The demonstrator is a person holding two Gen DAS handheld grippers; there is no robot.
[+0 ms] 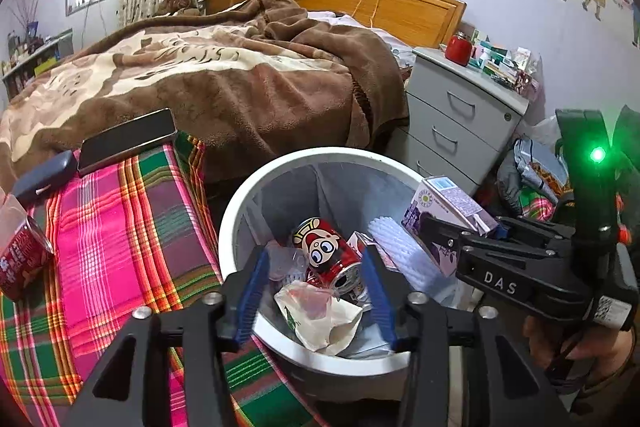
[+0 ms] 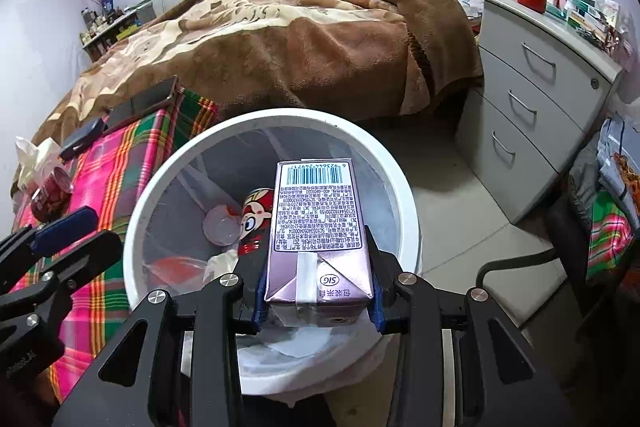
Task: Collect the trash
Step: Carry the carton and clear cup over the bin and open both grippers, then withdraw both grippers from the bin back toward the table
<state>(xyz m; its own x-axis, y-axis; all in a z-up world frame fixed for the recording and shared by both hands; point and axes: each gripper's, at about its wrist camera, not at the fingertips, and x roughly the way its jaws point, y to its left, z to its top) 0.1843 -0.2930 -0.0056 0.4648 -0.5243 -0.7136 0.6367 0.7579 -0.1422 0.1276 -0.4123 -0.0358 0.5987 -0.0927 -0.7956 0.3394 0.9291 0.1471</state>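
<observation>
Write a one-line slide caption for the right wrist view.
Right gripper holds a purple drink carton over the white trash bin.

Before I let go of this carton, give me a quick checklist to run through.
1. Milk carton held in the right gripper: ok, clamped on both sides.
2. Carton over the trash bin opening: ok.
3. Room in the bin: ok, only the red cartoon can, a plastic cup and crumpled wrappers low inside.
4. Left gripper out of the drop path: cannot tell, it is open and empty above the bin.
5. Trash left to collect: not ok, a red can still lies on the plaid cloth.
</observation>
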